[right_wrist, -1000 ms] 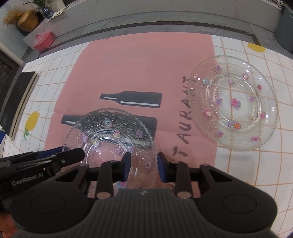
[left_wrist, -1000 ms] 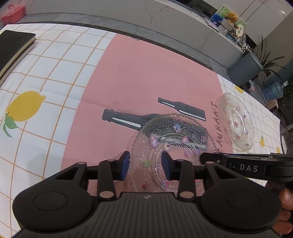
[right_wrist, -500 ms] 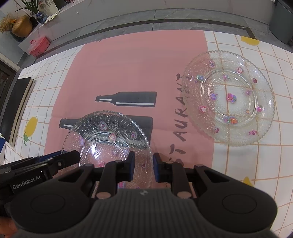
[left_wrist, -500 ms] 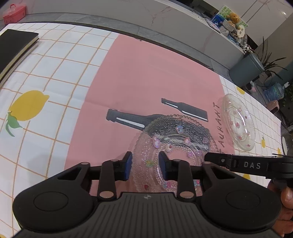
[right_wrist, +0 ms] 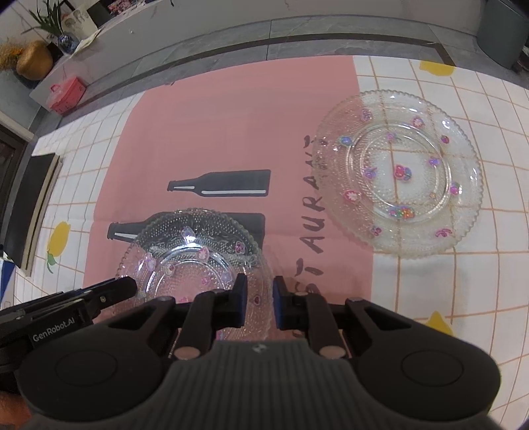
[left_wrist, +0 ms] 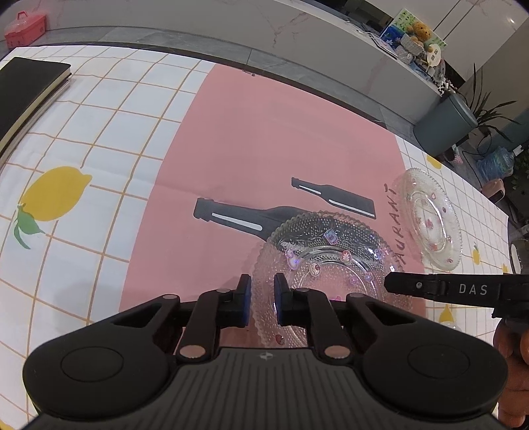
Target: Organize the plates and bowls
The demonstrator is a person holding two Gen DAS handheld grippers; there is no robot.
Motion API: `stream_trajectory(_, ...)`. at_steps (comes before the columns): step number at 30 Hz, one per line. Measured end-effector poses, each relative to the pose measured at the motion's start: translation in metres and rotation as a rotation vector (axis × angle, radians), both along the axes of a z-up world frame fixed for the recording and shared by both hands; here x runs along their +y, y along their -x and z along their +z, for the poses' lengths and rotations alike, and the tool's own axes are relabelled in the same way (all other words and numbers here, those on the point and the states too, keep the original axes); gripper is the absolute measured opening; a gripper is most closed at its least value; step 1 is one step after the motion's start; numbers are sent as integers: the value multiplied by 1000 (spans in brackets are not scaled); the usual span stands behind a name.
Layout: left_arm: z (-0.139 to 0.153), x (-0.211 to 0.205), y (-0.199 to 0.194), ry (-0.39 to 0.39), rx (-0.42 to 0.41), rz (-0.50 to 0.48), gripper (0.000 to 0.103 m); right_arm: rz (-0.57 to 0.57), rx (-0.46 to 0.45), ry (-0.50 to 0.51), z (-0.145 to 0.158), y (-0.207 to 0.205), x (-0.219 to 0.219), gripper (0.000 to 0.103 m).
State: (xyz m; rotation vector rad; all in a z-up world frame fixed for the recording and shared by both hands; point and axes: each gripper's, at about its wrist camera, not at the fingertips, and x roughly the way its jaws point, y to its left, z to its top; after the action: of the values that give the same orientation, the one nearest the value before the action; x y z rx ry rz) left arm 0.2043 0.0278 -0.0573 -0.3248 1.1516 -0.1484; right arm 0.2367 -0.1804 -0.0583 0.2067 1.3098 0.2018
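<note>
A clear beaded glass plate [left_wrist: 330, 264] with small coloured flower marks lies on the pink part of the tablecloth, over a printed black bottle. My left gripper [left_wrist: 262, 291] has the plate's near-left rim between its blue pads, and its jaws are closing onto it. My right gripper [right_wrist: 260, 297] takes the opposite rim of the same plate [right_wrist: 191, 261], jaws also closing with the rim pinched between the pads. Each gripper's tip shows in the other's view, the right gripper [left_wrist: 391, 282] and the left gripper [right_wrist: 127, 286]. A second matching glass plate [right_wrist: 400, 172] lies flat to the right.
A black book [left_wrist: 29, 89] lies near the table's left edge. The far table edge [left_wrist: 297, 82] runs along grey floor, with a red box [left_wrist: 24, 28] beyond it. A person's hand [left_wrist: 512, 347] holds the right gripper.
Both grippers' jaws have narrowed from a wide gap to a tight hold on the near plate's rims. The hands and both plates stay where they were.
</note>
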Motion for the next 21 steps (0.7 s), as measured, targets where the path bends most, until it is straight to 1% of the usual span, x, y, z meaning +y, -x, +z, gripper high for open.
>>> stream_trajectory(2,1,0,1,4,0,2,15,1,-5,-9,3,2,-3,11)
stream_trajectory(7,4,4,3,54,4,14,13,-20,-11,-39,13,8,-15,8)
stream_trajectory(21,32,-23,14,45,-44,-21,13,-63,-52,-42,45,29,-41,8)
